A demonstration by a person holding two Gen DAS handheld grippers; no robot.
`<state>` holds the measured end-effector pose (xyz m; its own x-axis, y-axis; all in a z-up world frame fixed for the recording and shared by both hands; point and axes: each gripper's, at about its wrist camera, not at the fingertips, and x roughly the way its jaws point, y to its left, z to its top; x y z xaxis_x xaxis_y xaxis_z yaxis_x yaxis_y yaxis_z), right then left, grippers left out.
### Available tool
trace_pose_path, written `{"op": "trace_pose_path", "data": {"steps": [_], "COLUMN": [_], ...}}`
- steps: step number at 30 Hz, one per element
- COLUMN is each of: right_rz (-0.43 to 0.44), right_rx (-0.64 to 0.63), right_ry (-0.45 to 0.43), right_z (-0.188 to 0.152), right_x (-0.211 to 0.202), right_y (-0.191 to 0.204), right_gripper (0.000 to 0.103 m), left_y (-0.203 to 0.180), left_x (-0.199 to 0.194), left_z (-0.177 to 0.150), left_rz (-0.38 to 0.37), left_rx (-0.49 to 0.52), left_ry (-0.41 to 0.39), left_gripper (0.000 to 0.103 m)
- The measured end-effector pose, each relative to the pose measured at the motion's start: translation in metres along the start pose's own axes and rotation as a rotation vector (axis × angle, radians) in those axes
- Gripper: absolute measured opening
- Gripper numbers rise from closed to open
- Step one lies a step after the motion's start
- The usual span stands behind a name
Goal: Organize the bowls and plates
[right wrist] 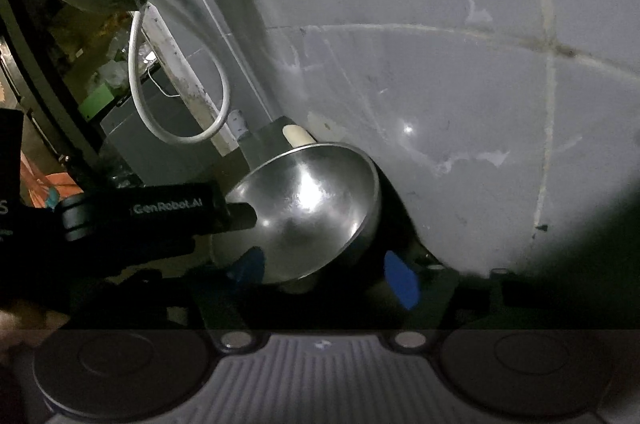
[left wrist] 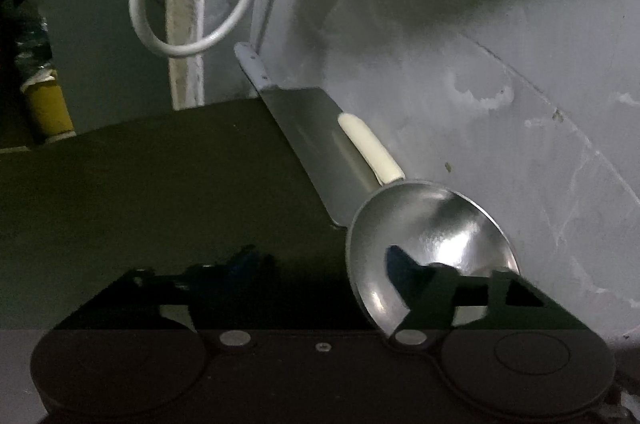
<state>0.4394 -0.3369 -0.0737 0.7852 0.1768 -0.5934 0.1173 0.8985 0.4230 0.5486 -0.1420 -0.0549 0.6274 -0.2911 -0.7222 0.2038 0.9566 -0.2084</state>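
The steel bowl (right wrist: 308,208) stands tilted at the back of the dark tabletop (left wrist: 140,192), just beside the grey tiled wall (right wrist: 440,84), and its open mouth faces toward you. Behind its rim you see a flat metal sheet (left wrist: 304,140) and a pale cream handle-like piece (left wrist: 370,148) that lean along the wall; whether the bowl touches them I cannot tell. Your left tool (left wrist: 320,272) is about half open. One finger reaches over the near rim into the bowl and the other is outside on the tabletop side, so the rim is between them, but in this poor light I cannot tell if the pads already press on it. Your right tool (right wrist: 324,276) is also about half open, with its blue fingertips (right wrist: 402,280) on both sides of the lower part of the bowl; the pads seem not to touch the steel, so I judge that it holds nothing. The step in hand is, I think, the taking of this bowl with both tools. The next move calls for a firm closing on the thin rim, because polished steel slips easily. Then you must lift it away from the wall without catching the white cable loop (left wrist: 192,4) that hangs above.
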Motion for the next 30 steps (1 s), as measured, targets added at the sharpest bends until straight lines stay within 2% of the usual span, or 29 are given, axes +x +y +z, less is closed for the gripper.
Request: {"op": "trace_pose_path", "data": {"steps": [3, 4, 8, 11, 19, 24, 30], "right_rz": [0.005, 0.002, 0.010, 0.017, 0.068, 0.089, 0.119], "right_rx": [-0.002, 0.002, 0.021, -0.009, -0.080, -0.112, -0.154], "right_ry": [0.007, 0.008, 0.017, -0.007, -0.104, -0.127, -0.061], "right_z": [0.002, 0.003, 0.003, 0.000, -0.020, -0.044, -0.100], "right_x": [0.002, 0.002, -0.001, -0.015, -0.093, -0.154, -0.224], "right_y": [0.000, 0.000, -0.003, 0.006, 0.043, 0.061, 0.073], "right_gripper": [0.053, 0.048, 0.039, 0.038, 0.038, 0.037, 0.037], "left_y": [-0.002, -0.003, -0.003, -0.002, 0.008, 0.008, 0.013], "left_x": [0.004, 0.006, -0.002, -0.025, -0.112, -0.180, -0.252], "left_z": [-0.002, -0.003, -0.008, -0.011, -0.025, -0.056, -0.120], "left_rz": [-0.040, -0.057, -0.056, -0.077, -0.124, -0.149, -0.135], "left_rx": [0.021, 0.034, 0.059, 0.069, 0.081, 0.084, 0.076], "left_ry": [0.027, 0.037, 0.029, -0.021, -0.133, -0.175, -0.133], "left_gripper": [0.032, 0.016, 0.016, 0.016, 0.016, 0.017, 0.017]}}
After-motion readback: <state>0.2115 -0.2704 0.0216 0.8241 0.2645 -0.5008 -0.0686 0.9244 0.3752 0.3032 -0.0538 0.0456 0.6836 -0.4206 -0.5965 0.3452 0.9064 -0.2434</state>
